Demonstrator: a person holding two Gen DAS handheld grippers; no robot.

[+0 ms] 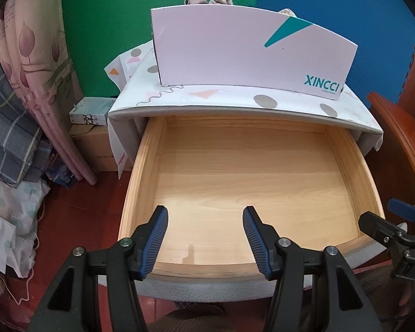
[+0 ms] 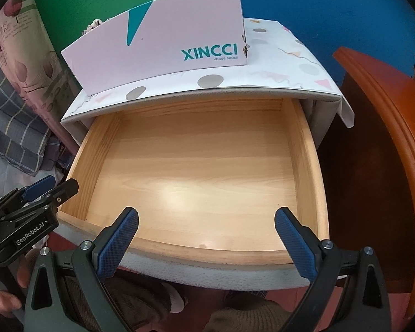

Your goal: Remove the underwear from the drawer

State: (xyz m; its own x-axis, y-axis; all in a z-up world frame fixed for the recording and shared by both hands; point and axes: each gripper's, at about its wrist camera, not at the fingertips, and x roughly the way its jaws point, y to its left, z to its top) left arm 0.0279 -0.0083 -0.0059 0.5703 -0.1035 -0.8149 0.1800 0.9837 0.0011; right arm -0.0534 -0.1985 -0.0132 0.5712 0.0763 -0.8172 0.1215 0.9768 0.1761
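Standing pulled out under both cameras, the wooden drawer (image 1: 235,182) shows only bare light boards; no underwear lies on the part of its floor that can be seen, and its back end runs under the cabinet top (image 1: 229,102), out of sight. That top wears a white cover with grey dots and pink triangles.

Pink shoe box (image 2: 163,44) sits on the top, teal wedge on its face. Reads "XINCCI", smaller line "VOGUE SHOES" in the right wrist view. Crumpled beige cloth (image 1: 207,0) pokes above the box's far rim; most of it is hidden, so whether it is the underwear cannot be told.

Left gripper (image 1: 205,215): blue ribbed pads spread, nothing between them, over the drawer's front edge. Its body, seen from the right camera, bears "GenRobot.AI".

Right gripper (image 2: 206,218): pads spread wide, nothing between them, over the front edge too. In the left view only its edge shows, cut-off lettering "DA".

Small printed carton (image 1: 92,110) beside the cabinet: writing too small to read. Floral fabric (image 1: 35,55) at far left carries printed text, blurred.
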